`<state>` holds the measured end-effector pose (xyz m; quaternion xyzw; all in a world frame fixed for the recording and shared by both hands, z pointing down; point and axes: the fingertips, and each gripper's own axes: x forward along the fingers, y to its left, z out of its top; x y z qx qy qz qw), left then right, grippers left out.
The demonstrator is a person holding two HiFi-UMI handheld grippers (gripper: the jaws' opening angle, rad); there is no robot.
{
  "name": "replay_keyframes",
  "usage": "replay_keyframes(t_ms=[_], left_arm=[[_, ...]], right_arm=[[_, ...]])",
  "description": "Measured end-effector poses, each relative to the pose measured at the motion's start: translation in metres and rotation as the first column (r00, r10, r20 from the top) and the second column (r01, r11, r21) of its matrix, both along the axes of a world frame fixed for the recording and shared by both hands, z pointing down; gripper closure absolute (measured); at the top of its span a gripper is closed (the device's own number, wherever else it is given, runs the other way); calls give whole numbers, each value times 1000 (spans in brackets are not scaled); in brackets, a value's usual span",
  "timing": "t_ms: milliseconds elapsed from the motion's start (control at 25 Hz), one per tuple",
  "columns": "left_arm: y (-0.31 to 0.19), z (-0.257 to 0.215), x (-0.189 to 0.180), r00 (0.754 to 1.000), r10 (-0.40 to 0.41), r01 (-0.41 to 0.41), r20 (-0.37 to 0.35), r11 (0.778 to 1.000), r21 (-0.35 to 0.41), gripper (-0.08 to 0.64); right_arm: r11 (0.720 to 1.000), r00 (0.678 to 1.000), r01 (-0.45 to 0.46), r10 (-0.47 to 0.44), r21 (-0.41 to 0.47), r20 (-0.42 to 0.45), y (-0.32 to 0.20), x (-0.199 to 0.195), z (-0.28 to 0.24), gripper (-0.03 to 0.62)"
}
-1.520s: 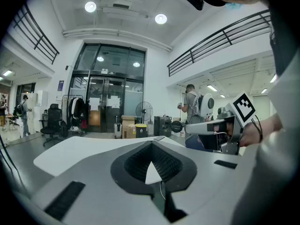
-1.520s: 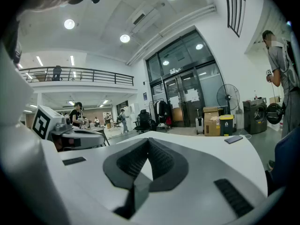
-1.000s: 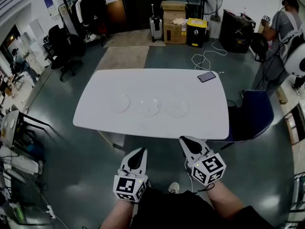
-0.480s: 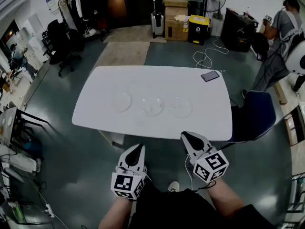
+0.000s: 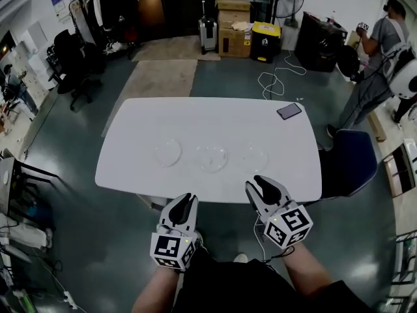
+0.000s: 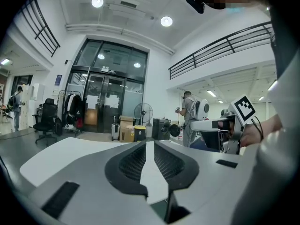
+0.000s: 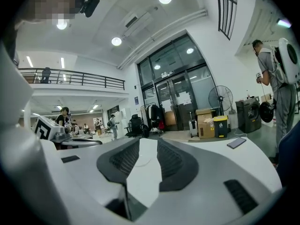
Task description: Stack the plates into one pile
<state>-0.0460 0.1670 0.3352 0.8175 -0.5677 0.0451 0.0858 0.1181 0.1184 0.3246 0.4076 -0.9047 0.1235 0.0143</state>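
Three clear plates lie in a row on the white table [image 5: 195, 116]: a left plate [image 5: 167, 152], a middle plate [image 5: 212, 157] and a right plate [image 5: 254, 156]. My left gripper [image 5: 185, 201] is at the table's near edge, in front of the gap between the left and middle plates. Its jaws have just been opening and stand a narrow slit apart, with nothing between them [image 6: 146, 143]. My right gripper [image 5: 260, 183] reaches just over the near edge, in front of the right plate. Its jaws have also just been opening, wider, and are empty [image 7: 149, 143].
A dark phone [image 5: 288, 111] lies at the table's far right corner. A blue chair [image 5: 348, 162] stands by the right end. A person with a white backpack [image 5: 381, 44] stands at the far right. Boxes, a yellow bin [image 5: 266, 42] and a fan are behind the table.
Both grippers have moved forward from in front of the body up to the table's near edge. The table and plates now sit closer in the head view.
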Motion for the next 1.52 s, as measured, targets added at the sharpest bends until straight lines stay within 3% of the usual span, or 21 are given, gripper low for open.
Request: replay_keyframes(t_ms=[120,200,960,1520], left_arm=[[-22,3,-20,1000,7,-7,-6,1000,-8,428],[-37,5,-31,1000,19,-19,-10,1000,-18,416],[-155,35,-125,992,112,-116,-60,991,-72,397],[-179,39,-210,996,83,-86,-42,994,-74,396]], right_arm=[[1000,999,-30,30,2,-15,-20,-15,0,435],[999,998,-51,51,-6,-21,-35,-24,2,430],[975,975,-212,207,-62,-77,-136,-94,24,425],[978,979,-197,193,-74,-64,-160,-176,33,423]])
